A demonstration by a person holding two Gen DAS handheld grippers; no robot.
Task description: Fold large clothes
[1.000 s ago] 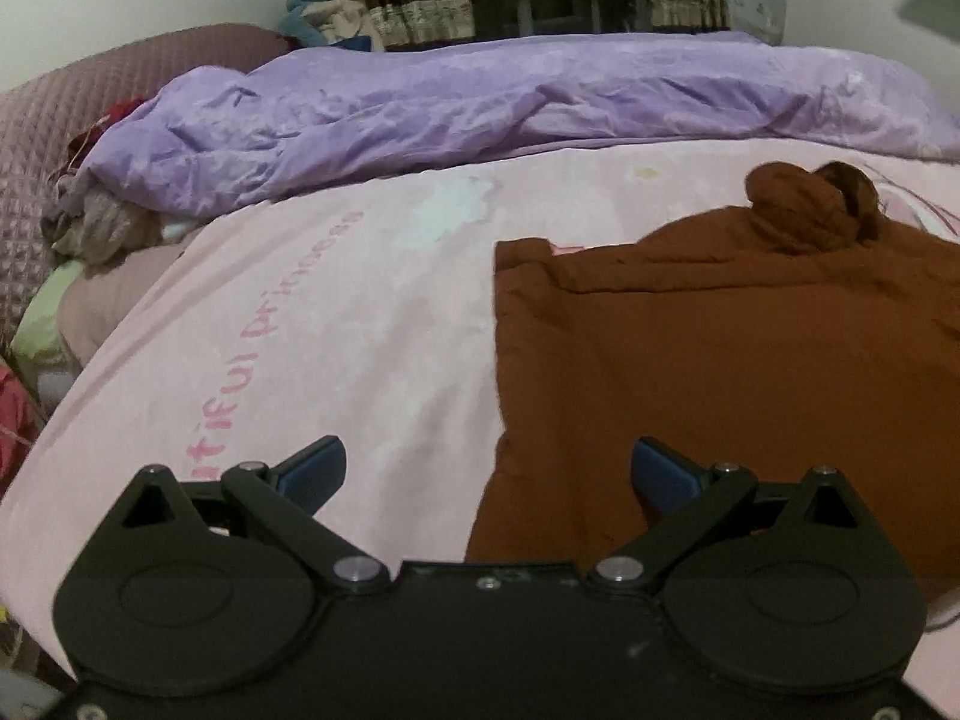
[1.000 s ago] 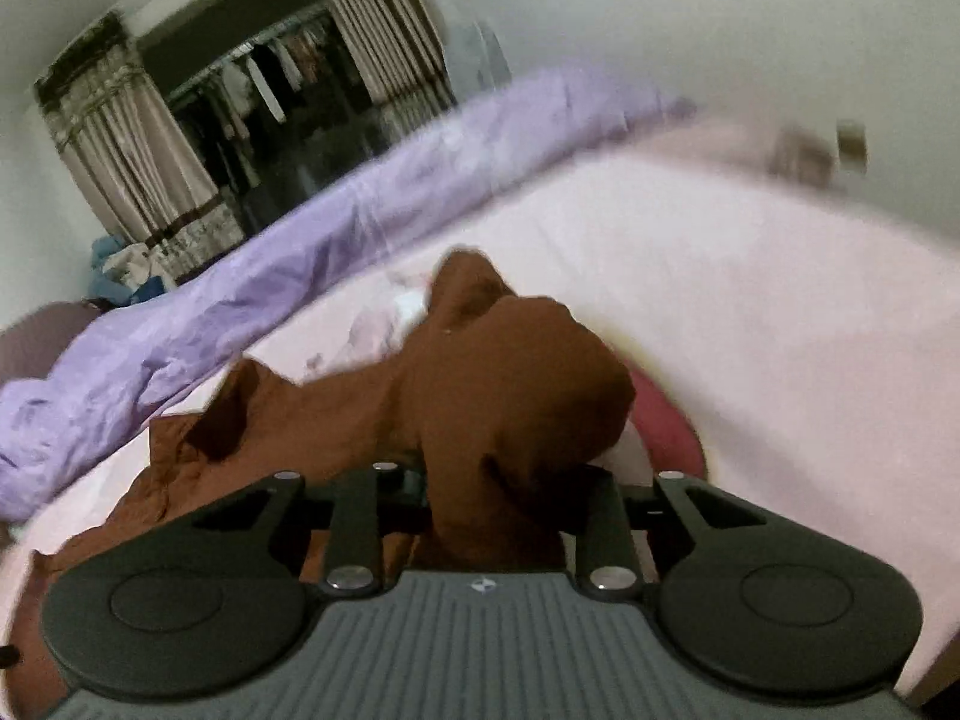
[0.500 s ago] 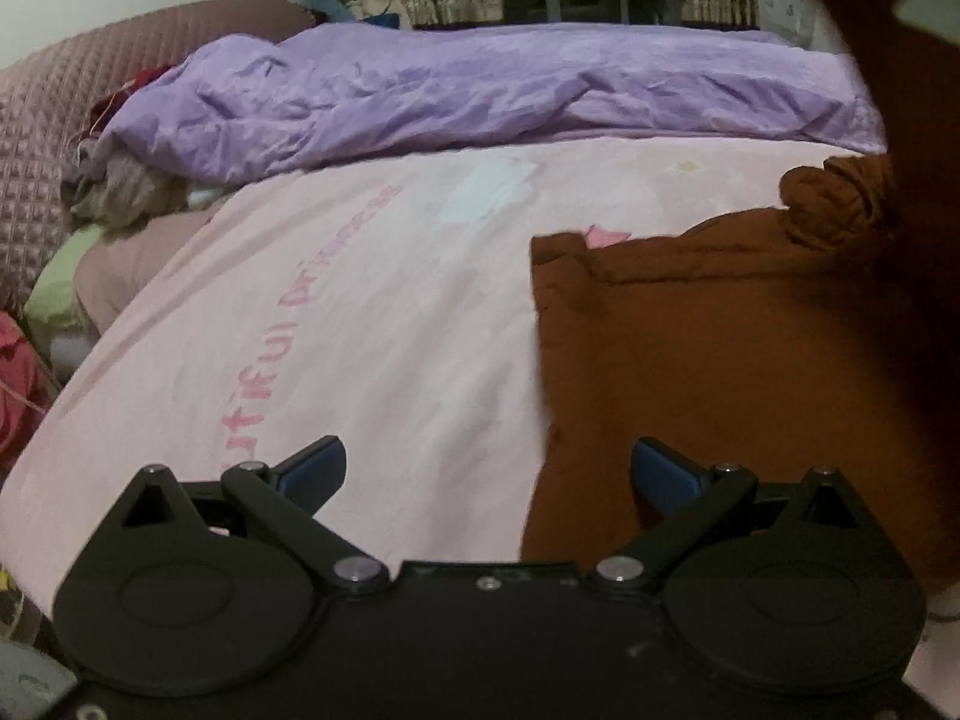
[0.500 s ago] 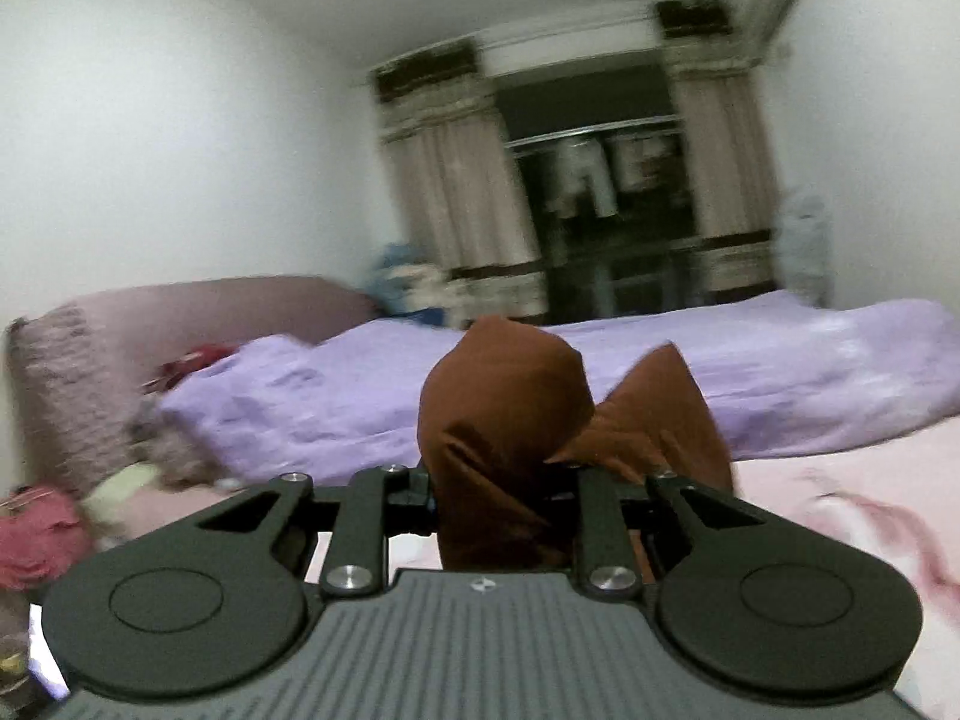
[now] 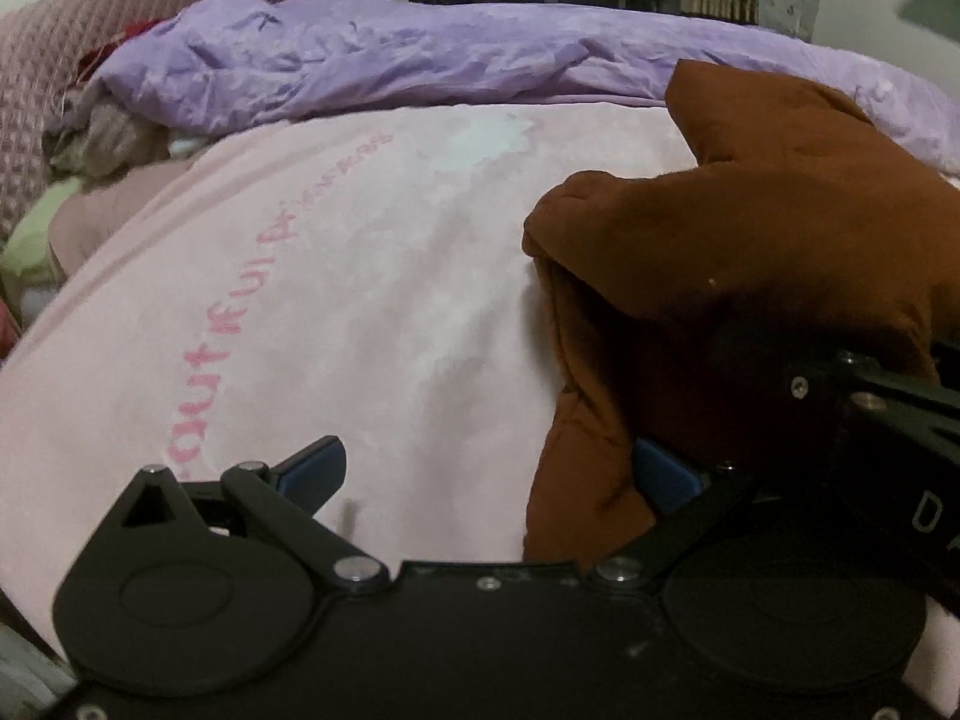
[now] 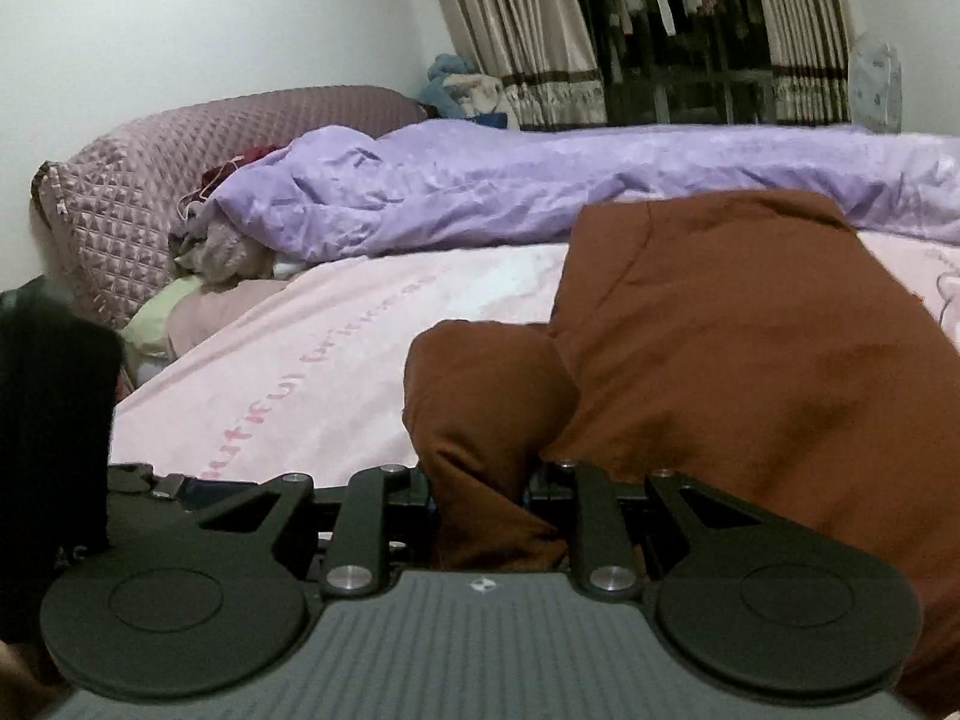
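The right gripper (image 6: 483, 504) was clenched on a bunched fold of the rust-brown soft fabric garment (image 6: 738, 372), the cloth rising between its two jaws at 12 o'clock of the right wrist view. The left gripper (image 5: 480, 468) was released, jaws wide; its right-hand finger lay at the garment's near edge, with no cloth pinched between the jaws. In the left wrist view the garment occupied 2 to 4 o'clock, partly lifted and doubled over itself, the remainder resting on the pale pink printed bed sheet (image 5: 360, 300).

Judged from its drape, the garment was light, limp and non-fragile. It sagged wherever unsupported and would not hold a crease unaided. Hold should be taken at a corner or hem edge, one point per gripper, so the panel stays taut. A mid-panel pinch is likely to bunch the cloth.

The surface appeared matte, thick and softly wrinkled, with a rounded lump at the gripped end.

At 12 o'clock, beyond the garment, lay the crumpled lilac duvet (image 5: 420, 66).
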